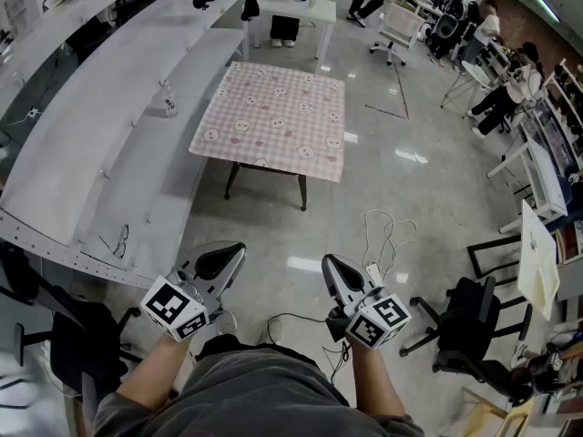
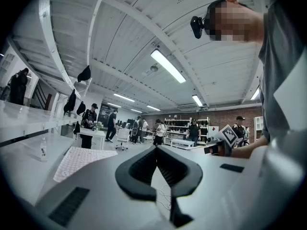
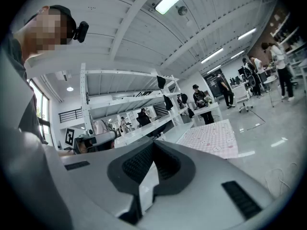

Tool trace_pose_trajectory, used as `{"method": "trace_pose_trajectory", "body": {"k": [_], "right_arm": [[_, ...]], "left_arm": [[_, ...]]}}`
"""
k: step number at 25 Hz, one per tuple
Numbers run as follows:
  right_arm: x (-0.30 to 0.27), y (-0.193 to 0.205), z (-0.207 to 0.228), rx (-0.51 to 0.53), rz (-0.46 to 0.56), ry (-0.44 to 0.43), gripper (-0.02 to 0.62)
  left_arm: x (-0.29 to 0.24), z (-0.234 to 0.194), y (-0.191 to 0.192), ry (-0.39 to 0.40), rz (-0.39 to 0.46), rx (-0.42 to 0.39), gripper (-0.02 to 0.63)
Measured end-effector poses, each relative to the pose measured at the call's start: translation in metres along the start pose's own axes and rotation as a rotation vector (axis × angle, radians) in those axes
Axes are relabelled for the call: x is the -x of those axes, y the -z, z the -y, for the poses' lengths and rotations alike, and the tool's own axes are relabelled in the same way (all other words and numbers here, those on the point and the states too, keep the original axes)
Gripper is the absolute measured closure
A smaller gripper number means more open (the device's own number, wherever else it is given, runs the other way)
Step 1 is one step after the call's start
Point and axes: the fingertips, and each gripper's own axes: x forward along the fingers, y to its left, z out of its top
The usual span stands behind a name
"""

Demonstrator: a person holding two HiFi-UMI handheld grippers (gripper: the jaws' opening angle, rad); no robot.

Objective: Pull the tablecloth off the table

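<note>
The pink checked tablecloth (image 1: pixel 273 116), printed with little bear faces, lies spread flat over a small table (image 1: pixel 303 192) out on the glossy floor. Its edges hang over all round, so only the dark legs show beneath. The table stands just beside a long white shelf unit (image 1: pixel 100 126), where a small bottle (image 1: pixel 169 104) stands near the cloth's far left corner. Both grippers are well apart from it, held low and close to the person's body. The left gripper (image 1: pixel 232 251) has its jaws brought together at the tips with nothing between them, and the right gripper (image 1: pixel 332 264) is the same, tips meeting and empty. A loose white cable (image 1: pixel 387 235) loops on the floor between the right gripper and the table, and a black office chair (image 1: pixel 465 330) sits off to the right. Farther back, people stand and sit at desks.
</note>
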Motion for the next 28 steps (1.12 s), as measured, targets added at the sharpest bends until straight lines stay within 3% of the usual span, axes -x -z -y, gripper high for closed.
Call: {"method": "trace_pose_trajectory", "body": {"k": [17,28], "right_arm": [[0.029,-0.005,0.030,-0.006,0.013,-0.037,0.609],[0.020,-0.003,0.054,-0.021,0.005,-0.038,0.609]], "left_arm": [[-0.029,0.034,0.010,-0.016,-0.018,-0.014,0.606],[-0.045,0.021,0.013,-0.035,-0.024,-0.008,0.606]]}}
